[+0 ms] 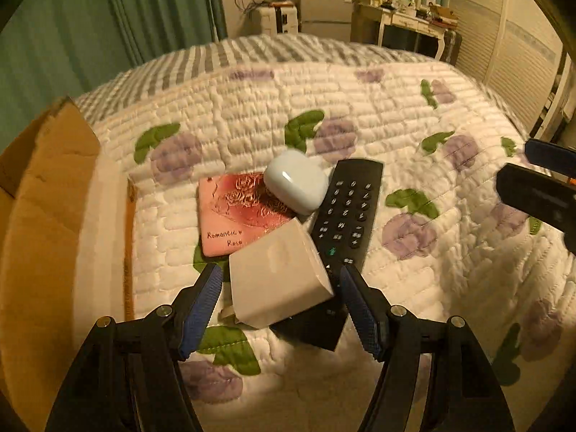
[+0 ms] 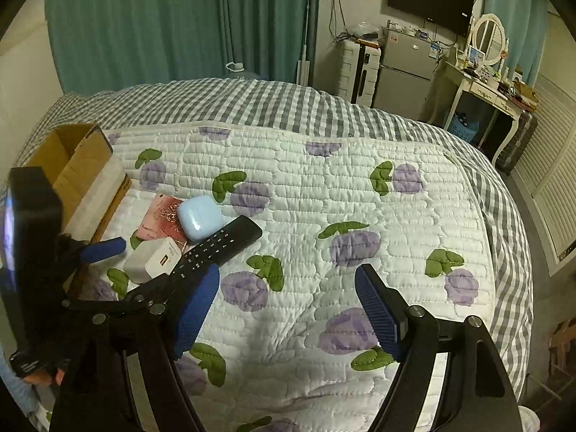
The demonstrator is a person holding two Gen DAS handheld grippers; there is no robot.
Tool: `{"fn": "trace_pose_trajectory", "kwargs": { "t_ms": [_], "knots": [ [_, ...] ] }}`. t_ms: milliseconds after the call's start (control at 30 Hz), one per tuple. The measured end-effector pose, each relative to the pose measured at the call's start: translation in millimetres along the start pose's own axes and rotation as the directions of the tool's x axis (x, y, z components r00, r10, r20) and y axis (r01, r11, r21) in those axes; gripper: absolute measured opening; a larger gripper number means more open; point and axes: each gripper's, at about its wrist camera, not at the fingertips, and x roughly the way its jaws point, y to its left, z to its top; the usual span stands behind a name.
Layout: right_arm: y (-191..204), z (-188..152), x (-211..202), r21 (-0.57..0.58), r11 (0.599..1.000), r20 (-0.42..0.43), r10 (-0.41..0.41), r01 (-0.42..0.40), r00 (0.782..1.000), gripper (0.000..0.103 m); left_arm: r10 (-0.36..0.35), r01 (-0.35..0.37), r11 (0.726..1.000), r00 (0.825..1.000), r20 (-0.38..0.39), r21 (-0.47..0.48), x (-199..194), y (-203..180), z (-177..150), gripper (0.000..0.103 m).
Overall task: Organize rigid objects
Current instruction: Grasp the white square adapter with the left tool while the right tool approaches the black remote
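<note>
In the left wrist view, a white charger cube [image 1: 277, 277] leans on a black remote [image 1: 345, 212] and a pink "Romantic Rose" card [image 1: 234, 212]. A pale blue earbud case [image 1: 297, 180] rests on the card's far corner. My left gripper [image 1: 280, 273] is open and straddles the charger, with a small gap at each pad. My right gripper [image 2: 288, 277] is open over bare quilt, to the right of the pile. The right wrist view shows the charger [image 2: 153, 259], remote [image 2: 216, 248], case [image 2: 199, 217] and card [image 2: 160, 219].
An open cardboard box [image 1: 46, 194] stands on the bed just left of the pile, also seen as the box [image 2: 72, 158]. The flowered quilt [image 2: 360, 187] lies on a grey checked sheet. A fridge [image 2: 406, 72] and a dressing table [image 2: 478, 86] stand beyond the bed.
</note>
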Motion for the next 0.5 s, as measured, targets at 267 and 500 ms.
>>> {"fn": "trace_pose_trajectory", "kwargs": {
  "t_ms": [267,500],
  "knots": [
    [6.8,-1.6,8.7,-0.021,1.000,-0.025,-0.024,0.023,0.999,0.078,-0.059,0.059,0.998,0.998,0.006,-0.012,-3.6,8.0,-4.2,0.060],
    [11.9,-1.2,20.5,-0.023,1.000,-0.056,-0.010,0.009,0.998,0.078,-0.008,0.011,0.999,0.997,0.073,-0.043,-29.8,11.6,-19.8,0.058]
  ]
}}
